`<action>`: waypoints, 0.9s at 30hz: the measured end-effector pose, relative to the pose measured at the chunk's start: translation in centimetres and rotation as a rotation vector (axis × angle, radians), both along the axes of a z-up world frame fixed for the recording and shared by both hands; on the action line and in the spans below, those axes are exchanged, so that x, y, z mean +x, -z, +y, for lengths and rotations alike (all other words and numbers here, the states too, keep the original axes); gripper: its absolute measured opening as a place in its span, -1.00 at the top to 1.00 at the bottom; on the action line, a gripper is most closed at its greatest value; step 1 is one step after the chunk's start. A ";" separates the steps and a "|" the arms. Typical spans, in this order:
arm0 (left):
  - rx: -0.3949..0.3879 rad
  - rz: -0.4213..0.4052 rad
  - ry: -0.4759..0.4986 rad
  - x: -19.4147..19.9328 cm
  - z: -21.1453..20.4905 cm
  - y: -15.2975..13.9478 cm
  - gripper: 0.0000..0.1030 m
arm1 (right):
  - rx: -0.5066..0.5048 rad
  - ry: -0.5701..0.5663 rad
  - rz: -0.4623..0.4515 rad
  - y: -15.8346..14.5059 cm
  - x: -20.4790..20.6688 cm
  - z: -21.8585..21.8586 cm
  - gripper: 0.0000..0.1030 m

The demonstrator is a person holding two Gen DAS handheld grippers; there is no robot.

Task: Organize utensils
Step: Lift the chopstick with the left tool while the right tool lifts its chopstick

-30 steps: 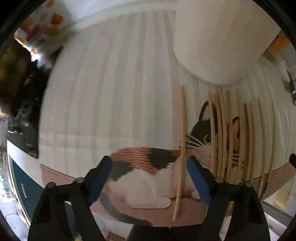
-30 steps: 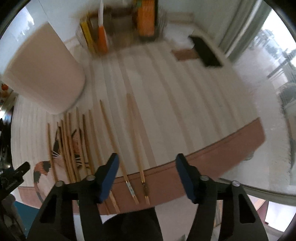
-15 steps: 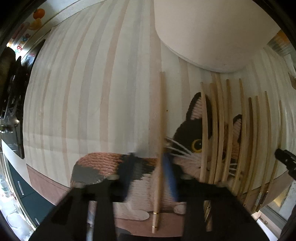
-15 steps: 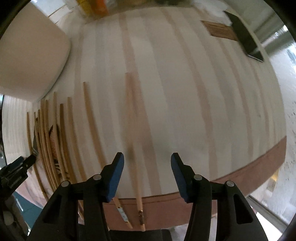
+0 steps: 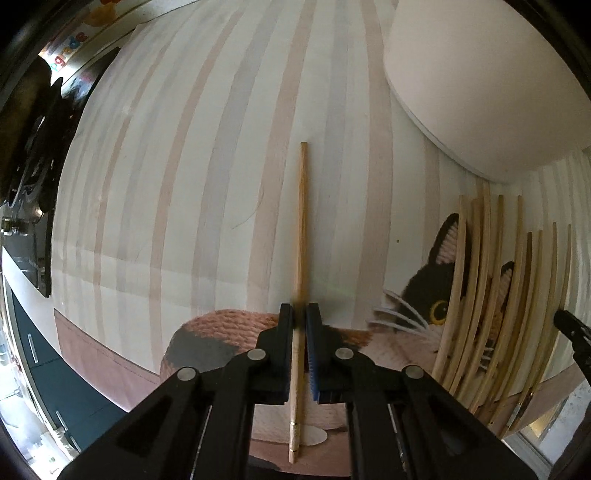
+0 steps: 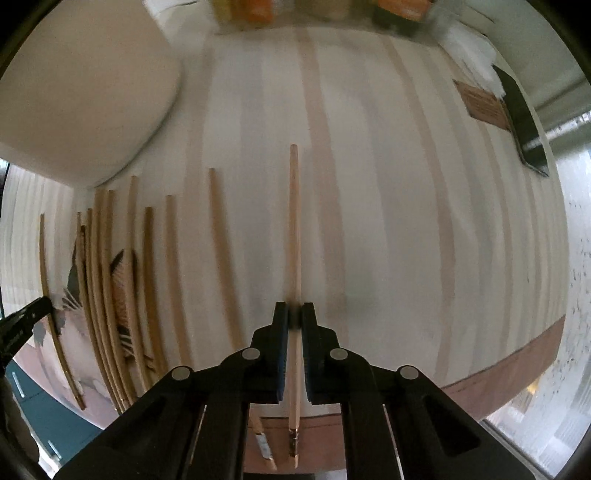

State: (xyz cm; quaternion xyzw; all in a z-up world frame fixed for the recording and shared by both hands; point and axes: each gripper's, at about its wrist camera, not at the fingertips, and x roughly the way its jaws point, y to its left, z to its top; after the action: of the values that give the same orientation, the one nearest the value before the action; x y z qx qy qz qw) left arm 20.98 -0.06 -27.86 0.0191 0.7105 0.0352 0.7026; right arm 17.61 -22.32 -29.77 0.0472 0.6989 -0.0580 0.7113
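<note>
My left gripper [image 5: 299, 314] is shut on a single wooden chopstick [image 5: 302, 229] that points straight ahead over the striped cat mat [image 5: 184, 184]. My right gripper [image 6: 294, 314] is shut on another wooden chopstick [image 6: 293, 229], also pointing ahead. Several more chopsticks [image 5: 498, 295] lie side by side on the mat to the right in the left wrist view, over the cat's face; they also show at the left in the right wrist view [image 6: 110, 288]. A large cream holder [image 5: 480, 74] stands beyond them and shows at the upper left of the right wrist view [image 6: 81, 92].
The mat's brown border [image 6: 517, 362] runs along the near table edge. A black device [image 6: 524, 122] on a brown card lies at the far right. Orange and yellow packages [image 6: 258, 9] stand at the back. A stove [image 5: 33, 155] sits left.
Both grippers were open a second ago and moved down over a chopstick each. Both have now closed, each gripping one chopstick.
</note>
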 end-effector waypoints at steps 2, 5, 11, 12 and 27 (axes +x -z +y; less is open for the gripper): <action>-0.003 0.001 0.005 0.3 0.5 0.1 0.90 | -0.021 -0.016 0.009 0.3 0.0 1.0 0.85; -0.011 0.003 0.011 1.0 2.1 1.2 0.89 | -0.042 -0.024 0.015 0.4 -0.1 2.3 0.85; 0.013 -0.003 0.037 1.4 1.2 1.7 0.90 | -0.033 -0.014 0.041 -0.1 2.0 2.1 0.84; 0.019 -0.005 0.042 1.4 1.0 1.7 0.90 | -0.036 -0.016 0.043 -0.1 2.2 1.9 0.84; 0.077 -0.148 0.022 1.4 0.6 -2.0 0.91 | -0.009 0.085 -0.049 -0.9 2.5 -4.4 0.86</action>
State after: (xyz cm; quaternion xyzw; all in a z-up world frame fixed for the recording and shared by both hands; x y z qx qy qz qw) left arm 22.43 0.52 -25.89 0.0510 0.6543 0.0561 0.7524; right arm 20.15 -26.74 -28.86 0.0751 0.6785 -0.0901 0.7252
